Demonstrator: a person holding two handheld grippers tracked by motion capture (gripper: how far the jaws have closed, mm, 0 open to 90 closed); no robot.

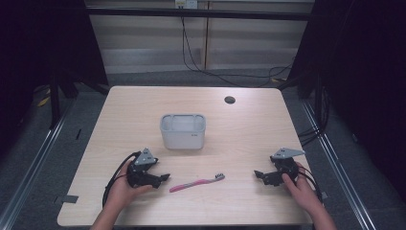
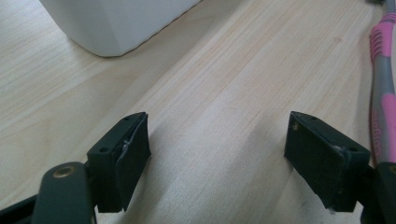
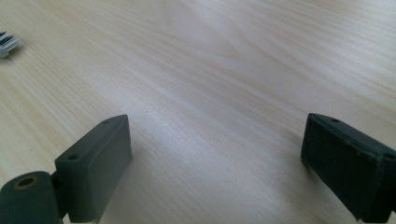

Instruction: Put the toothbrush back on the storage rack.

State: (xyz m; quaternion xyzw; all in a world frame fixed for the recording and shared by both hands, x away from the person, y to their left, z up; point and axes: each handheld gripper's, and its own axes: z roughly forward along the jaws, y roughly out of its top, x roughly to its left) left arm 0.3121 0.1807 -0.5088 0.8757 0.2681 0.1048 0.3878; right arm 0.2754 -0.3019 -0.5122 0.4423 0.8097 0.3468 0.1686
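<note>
A pink and grey toothbrush (image 1: 196,183) lies flat on the wooden table (image 1: 239,139) near its front edge, bristles toward the right. A white rectangular cup (image 1: 183,131) stands upright behind it, mid-table. My left gripper (image 1: 164,178) rests low on the table just left of the toothbrush's handle end, jaws wide apart with nothing between them. In the left gripper view the toothbrush (image 2: 383,88) runs along the right edge, beside the right jaw, and the cup (image 2: 116,23) is at top left. My right gripper (image 1: 258,174) sits at the right, open and empty. The brush's bristles (image 3: 7,44) show at far left.
A round cable hole (image 1: 230,99) is in the table's far right part. Black cables trail from both grippers and hang behind the table. Dark frame posts stand at both sides.
</note>
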